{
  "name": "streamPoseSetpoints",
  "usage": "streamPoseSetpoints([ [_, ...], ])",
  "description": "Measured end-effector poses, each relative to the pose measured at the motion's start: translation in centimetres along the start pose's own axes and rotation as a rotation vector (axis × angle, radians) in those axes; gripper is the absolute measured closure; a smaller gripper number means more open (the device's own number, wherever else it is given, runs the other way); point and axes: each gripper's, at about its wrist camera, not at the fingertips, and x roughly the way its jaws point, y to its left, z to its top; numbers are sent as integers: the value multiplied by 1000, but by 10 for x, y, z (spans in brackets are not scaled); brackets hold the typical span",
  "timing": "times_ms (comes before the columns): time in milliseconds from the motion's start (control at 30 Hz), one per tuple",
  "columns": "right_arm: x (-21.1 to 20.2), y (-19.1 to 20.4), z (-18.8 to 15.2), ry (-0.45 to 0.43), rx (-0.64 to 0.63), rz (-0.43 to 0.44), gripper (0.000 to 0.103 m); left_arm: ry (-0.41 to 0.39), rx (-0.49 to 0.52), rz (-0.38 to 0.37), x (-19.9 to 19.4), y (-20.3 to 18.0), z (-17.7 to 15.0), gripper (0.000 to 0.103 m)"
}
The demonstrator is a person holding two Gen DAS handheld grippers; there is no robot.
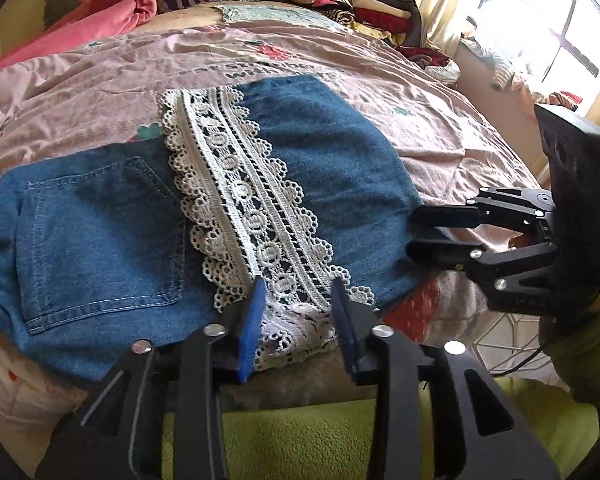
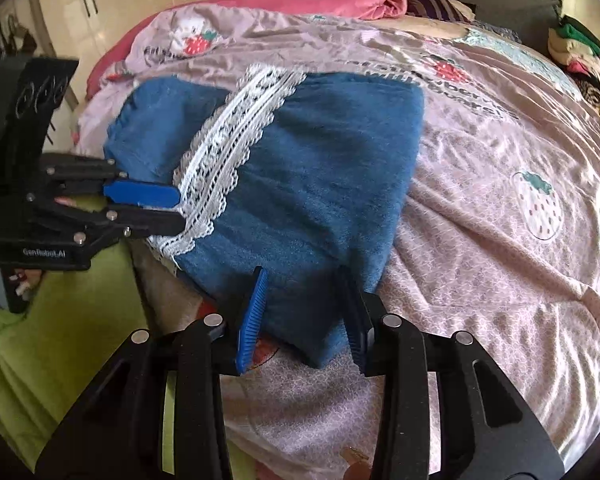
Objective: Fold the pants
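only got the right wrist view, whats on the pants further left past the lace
observer: The left wrist view shows a back pocket on the pants, left of the lace.
operator: whats my other hand got, seen from its own camera
observer: The left gripper has bunched lace filling the gap between its fingers, at the near edge.
operator: anything off to the right
observer: A bright window, past the bed.
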Motion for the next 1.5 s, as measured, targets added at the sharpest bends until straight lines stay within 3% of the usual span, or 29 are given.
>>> streamPoseSetpoints([
  [67, -6, -2, 2, -14, 9, -5, 70, -6, -6, 16, -4, 2, 1, 51],
  [233, -17, -7, 5, -44, 39, -14, 62, -35, -26, 26, -16, 8, 4, 49],
  [400, -24, -7, 8, -65, 50, -26, 44, -52, -34, 38, -26, 10, 4, 48],
  [433, -25, -7, 9, -70, 53, -29, 42, -56, -36, 42, -28, 11, 4, 44],
  [467, -27, -7, 10, -75, 55, -29, 39, -60, -38, 47, -30, 11, 4, 29],
  [500, -28, -7, 11, -81, 58, -32, 35, -65, -39, 55, -32, 11, 5, 24],
  [700, -38, -7, 17, -116, 66, -46, 25, -101, -52, 82, -49, 15, 5, 21],
  [800, -44, -5, 20, -135, 66, -50, 20, -118, -66, 99, -58, 19, 5, 7],
  [1167, -55, 11, 35, -175, 29, -46, 17, -159, -121, 144, -81, 41, 0, 5],
  [1500, -58, 26, 57, -199, 25, -10, 15, -216, -185, 231, -117, 71, -11, 5],
])
